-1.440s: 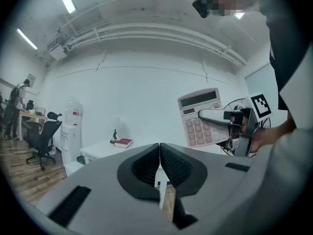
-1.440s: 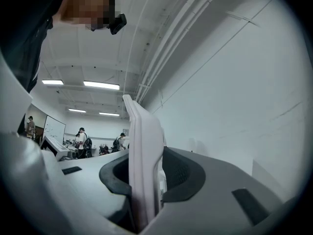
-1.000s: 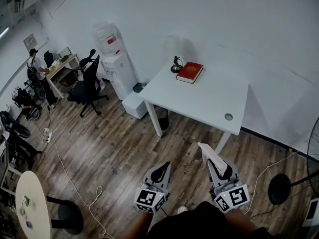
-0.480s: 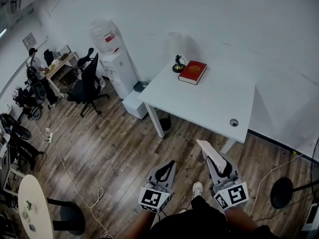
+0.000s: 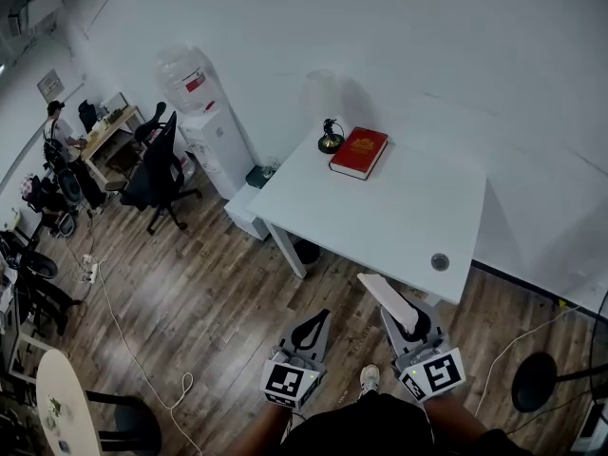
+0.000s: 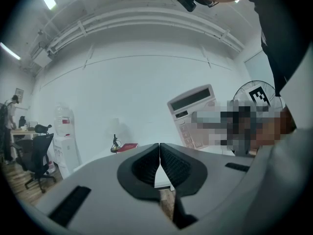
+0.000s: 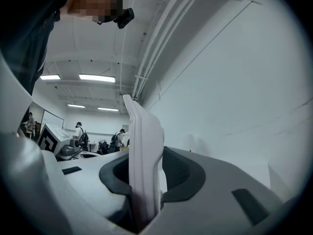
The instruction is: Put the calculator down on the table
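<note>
Head view alone, left to right: black office chair and white water dispenser by the wall. Then white rectangular table, with small dark figurine and red hardcover book just beside each other at its far left corner. All on brown wood-plank floor. Nearer the camera, left gripper and right gripper side by side, both pointing toward the table's near edge.

Left gripper view alone: key face and display of the white plastic desk calculator, up and to the right of the jaws. Right gripper view: same calculator edge-on only, a thin upright slab, with a standing person far off at the left.

Against a second ago: table larger and lower in the head view, its near edge now close ahead of both grippers. Calculator tip now near that edge rather than well apart from it. Chair and dispenser further left.

Left gripper: jaws pressed together, tips touching, nothing between. Right gripper: narrow opening, pads clamped on the lower end of the calculator, held on edge and slanting up toward the table. Calculator in the air over the floor, not touching the table.
</note>
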Tool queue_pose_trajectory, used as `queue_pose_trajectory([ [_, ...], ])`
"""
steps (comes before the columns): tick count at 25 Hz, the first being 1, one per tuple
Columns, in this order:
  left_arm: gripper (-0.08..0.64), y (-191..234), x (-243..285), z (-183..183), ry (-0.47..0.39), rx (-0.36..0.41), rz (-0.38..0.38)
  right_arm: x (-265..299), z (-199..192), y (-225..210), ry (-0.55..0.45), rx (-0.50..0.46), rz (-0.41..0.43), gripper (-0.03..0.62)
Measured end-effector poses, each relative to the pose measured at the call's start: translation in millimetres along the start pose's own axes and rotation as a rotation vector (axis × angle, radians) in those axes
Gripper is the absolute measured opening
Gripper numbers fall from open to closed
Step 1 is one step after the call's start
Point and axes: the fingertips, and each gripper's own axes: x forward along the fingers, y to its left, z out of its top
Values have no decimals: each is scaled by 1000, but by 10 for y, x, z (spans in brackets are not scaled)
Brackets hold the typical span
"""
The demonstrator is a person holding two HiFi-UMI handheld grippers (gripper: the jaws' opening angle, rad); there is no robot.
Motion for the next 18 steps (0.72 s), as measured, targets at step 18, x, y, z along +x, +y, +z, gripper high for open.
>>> queue_pose_trajectory([
  [18,20,734,1288,-103,21,-104,64,970,-113,-1209,25,3,-14,135],
])
